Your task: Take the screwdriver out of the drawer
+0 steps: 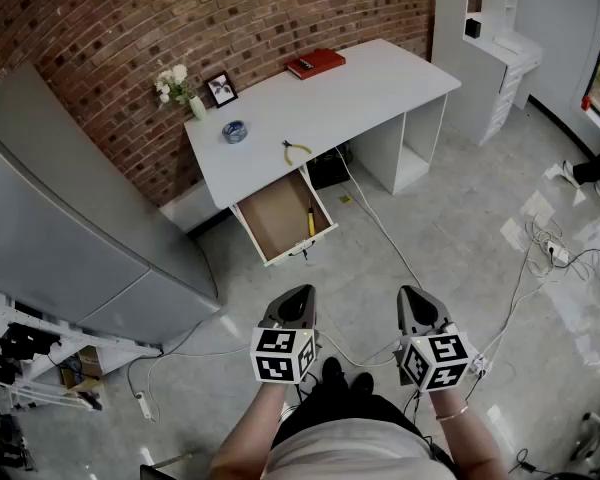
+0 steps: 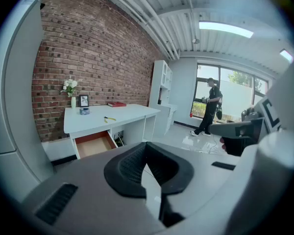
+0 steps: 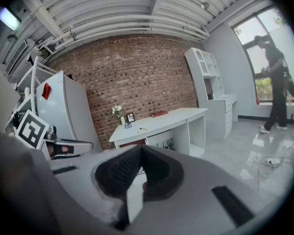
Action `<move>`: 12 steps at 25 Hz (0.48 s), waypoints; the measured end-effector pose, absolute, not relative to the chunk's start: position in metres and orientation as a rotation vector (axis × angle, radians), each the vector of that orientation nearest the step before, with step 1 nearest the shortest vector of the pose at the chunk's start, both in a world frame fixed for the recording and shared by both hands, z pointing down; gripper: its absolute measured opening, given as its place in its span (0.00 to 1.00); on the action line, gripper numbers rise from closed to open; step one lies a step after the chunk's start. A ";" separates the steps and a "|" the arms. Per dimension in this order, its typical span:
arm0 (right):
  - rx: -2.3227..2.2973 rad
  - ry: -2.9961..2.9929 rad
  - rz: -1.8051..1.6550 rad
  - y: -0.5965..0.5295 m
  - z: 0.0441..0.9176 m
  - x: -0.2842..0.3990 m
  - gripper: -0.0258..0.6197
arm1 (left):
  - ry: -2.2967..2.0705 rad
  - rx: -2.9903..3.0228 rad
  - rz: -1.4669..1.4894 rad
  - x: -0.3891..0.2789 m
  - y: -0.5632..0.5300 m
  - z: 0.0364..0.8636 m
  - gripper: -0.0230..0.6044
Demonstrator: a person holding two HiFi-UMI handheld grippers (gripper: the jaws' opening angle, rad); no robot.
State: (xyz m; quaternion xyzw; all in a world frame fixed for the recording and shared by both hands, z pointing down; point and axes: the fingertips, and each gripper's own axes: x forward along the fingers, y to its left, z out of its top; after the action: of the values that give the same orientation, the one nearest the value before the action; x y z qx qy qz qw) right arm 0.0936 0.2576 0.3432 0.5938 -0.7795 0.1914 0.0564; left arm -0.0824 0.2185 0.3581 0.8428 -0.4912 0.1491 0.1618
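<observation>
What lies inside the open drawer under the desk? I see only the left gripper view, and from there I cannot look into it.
Observer: The head view shows a screwdriver with a yellow handle in the drawer, close to its right wall.
Operator: Are the jaws of the right gripper open?
Observer: No. In the right gripper view the right gripper has its jaws together, with nothing between them.
Operator: Is the floor on my way free?
Observer: Not fully. A white cable runs over the floor from under the desk, right of the drawer.
</observation>
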 end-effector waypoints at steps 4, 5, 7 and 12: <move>1.810 -2.362 0.545 0.263 0.339 0.100 0.04 | -1.422 2.407 0.432 -0.075 0.223 0.357 0.02; 1.813 -2.363 0.535 0.263 0.339 0.102 0.04 | -1.427 2.403 0.438 -0.073 0.224 0.357 0.02; 1.825 -2.363 0.520 0.263 0.338 0.106 0.04 | -1.435 2.384 0.455 -0.070 0.224 0.361 0.02; 1.865 -2.317 0.471 0.258 0.337 0.112 0.04 | -1.450 2.330 0.479 -0.067 0.221 0.370 0.02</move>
State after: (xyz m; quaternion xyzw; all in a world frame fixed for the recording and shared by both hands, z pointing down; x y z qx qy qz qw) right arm 0.1118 0.2578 0.3371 0.6180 -0.7678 0.1561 0.0648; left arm -0.0667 0.2214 0.3701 0.8232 -0.5124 0.1691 0.1768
